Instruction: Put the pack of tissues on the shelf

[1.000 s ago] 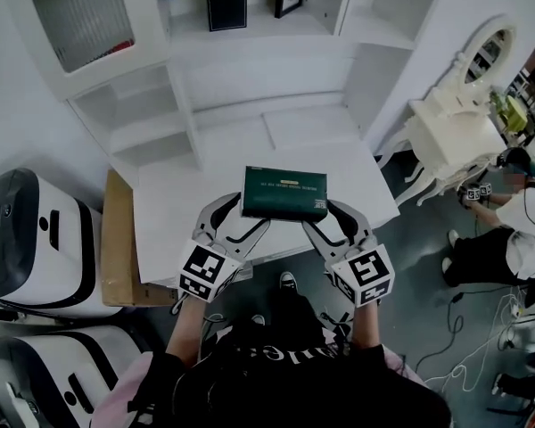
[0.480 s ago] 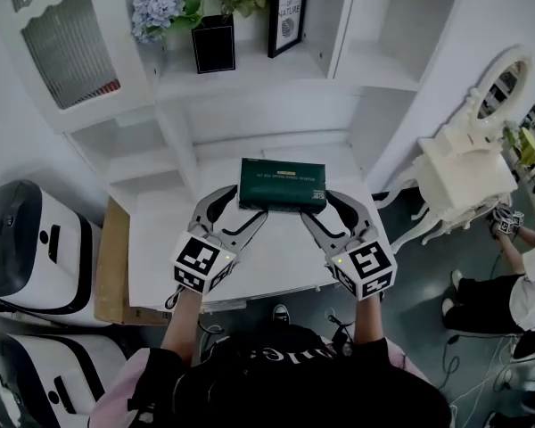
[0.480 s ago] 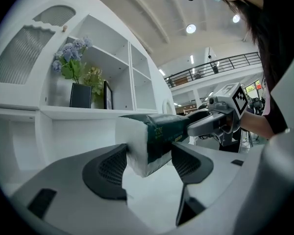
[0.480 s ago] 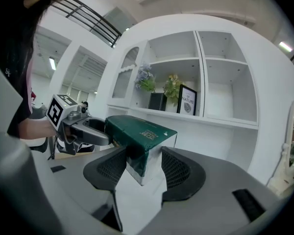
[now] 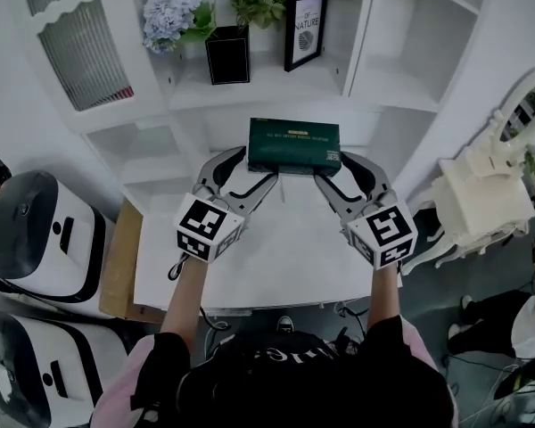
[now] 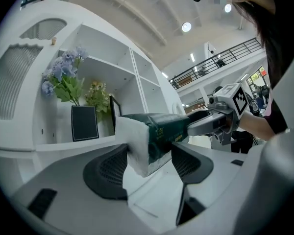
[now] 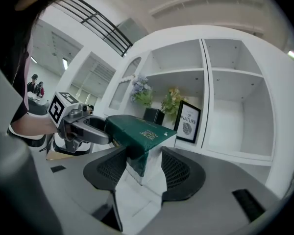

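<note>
Tissue pack [image 5: 294, 145], ends clamped by left gripper [image 5: 254, 168] and right gripper [image 5: 336, 169], shelf [image 5: 267, 89] edge just beyond.

The head view is dim and greyish under flat, even light; the white shelf [image 5: 276, 87] holds only soft shadows inside its compartments, and its straight edges bow toward the borders. Both gripper views are brighter, with strong fisheye bending and black corners. In the left gripper view, round ceiling lamps [image 6: 186, 27] glare overhead. The near end of the pack of tissues [image 6: 157, 129] looks pale and soft, and the left tool [image 6: 149, 163] is blurred close to the lens. The right tool [image 7: 144, 170] is just as soft in its own view.
</note>
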Available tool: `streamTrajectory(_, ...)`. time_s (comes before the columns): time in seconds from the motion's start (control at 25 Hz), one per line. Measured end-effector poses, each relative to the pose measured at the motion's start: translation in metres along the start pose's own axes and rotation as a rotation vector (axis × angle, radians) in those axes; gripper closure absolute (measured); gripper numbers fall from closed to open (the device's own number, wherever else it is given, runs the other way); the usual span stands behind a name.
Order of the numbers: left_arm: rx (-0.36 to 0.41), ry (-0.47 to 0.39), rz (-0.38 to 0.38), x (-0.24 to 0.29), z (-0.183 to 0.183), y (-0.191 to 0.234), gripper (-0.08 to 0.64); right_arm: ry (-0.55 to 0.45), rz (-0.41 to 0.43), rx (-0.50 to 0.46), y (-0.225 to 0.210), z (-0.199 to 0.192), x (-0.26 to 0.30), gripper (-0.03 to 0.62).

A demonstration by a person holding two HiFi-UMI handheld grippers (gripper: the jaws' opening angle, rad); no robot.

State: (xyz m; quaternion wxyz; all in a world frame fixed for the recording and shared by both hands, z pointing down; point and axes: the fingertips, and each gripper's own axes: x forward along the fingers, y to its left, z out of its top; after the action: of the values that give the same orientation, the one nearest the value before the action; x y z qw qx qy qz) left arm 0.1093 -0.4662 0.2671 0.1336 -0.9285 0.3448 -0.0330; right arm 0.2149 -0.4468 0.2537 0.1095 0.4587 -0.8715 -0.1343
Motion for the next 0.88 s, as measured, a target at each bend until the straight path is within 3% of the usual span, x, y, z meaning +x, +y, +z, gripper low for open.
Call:
streamTrajectory(0.28, 0.028, 0.024, 0.017, 0.027, 0.024, 0.031, 0.272, -0.041, 0.008, -0.050, -0.034, 0.026, 0.024, 0.350)
streamTrajectory(0.52, -0.011, 0.016, 0.041, 0.050, 0.033, 0.056, 0.272, -0.056, 0.006, -0.070, -0.060, 0.039, 0.047, 0.350)
streamTrajectory(0.88, 0.049, 0.047, 0.050, 0.096, 0.057, 0.097, 0.272, -0.042, -0.014, 0.022, -0.112, 0.049, 0.086, 0.350)
